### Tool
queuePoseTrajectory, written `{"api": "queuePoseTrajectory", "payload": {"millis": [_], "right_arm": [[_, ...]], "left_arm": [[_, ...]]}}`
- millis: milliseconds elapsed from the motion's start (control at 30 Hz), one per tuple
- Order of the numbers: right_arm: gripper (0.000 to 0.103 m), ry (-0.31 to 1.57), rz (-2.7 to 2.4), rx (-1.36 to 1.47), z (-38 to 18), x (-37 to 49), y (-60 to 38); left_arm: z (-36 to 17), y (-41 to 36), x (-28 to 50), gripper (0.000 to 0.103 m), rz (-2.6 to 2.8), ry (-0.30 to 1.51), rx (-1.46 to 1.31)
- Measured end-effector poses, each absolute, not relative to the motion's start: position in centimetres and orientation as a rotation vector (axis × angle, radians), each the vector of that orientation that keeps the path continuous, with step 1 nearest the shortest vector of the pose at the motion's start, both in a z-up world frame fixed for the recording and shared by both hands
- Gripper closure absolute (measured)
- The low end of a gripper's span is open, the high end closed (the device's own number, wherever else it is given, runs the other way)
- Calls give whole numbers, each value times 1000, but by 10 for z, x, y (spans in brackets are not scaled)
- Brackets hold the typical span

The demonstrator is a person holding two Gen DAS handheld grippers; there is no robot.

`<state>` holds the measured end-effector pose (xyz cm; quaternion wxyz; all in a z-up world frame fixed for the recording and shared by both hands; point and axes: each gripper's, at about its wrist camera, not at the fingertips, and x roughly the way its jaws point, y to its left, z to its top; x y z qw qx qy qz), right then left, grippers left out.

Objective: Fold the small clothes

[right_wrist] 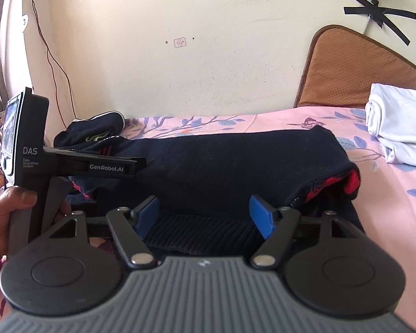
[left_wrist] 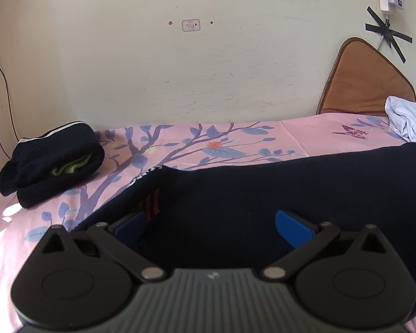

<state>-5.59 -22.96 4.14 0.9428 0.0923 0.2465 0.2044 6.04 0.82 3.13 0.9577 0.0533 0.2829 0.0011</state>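
Observation:
A dark navy knit garment (left_wrist: 263,199) with red-orange trim lies spread on the pink floral bed sheet (left_wrist: 235,138). It also shows in the right wrist view (right_wrist: 235,166), folded over, with red lining at its right end. My left gripper (left_wrist: 210,224) is open, its blue pads over the garment's near edge. My right gripper (right_wrist: 205,216) is open over the ribbed hem. The left gripper's body (right_wrist: 97,166) shows at the garment's left end, held by a hand.
A folded dark garment (left_wrist: 52,163) with green inside lies at the back left of the bed. A white cloth bundle (right_wrist: 396,130) lies at the right. A brown cushion (right_wrist: 355,69) leans on the cream wall. Cables hang at the left.

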Motion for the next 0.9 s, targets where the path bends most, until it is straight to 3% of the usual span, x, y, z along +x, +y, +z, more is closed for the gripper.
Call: {"api": "queuePoseTrajectory", "payload": {"millis": [200,900], "right_arm": [[17,529,439,156,41,-51,-223],[16,529,425,99,42,-59,-219]], "left_arm": [[32,5,56,0,30,572,121],[30,5,56,0,43,627,100]]}}
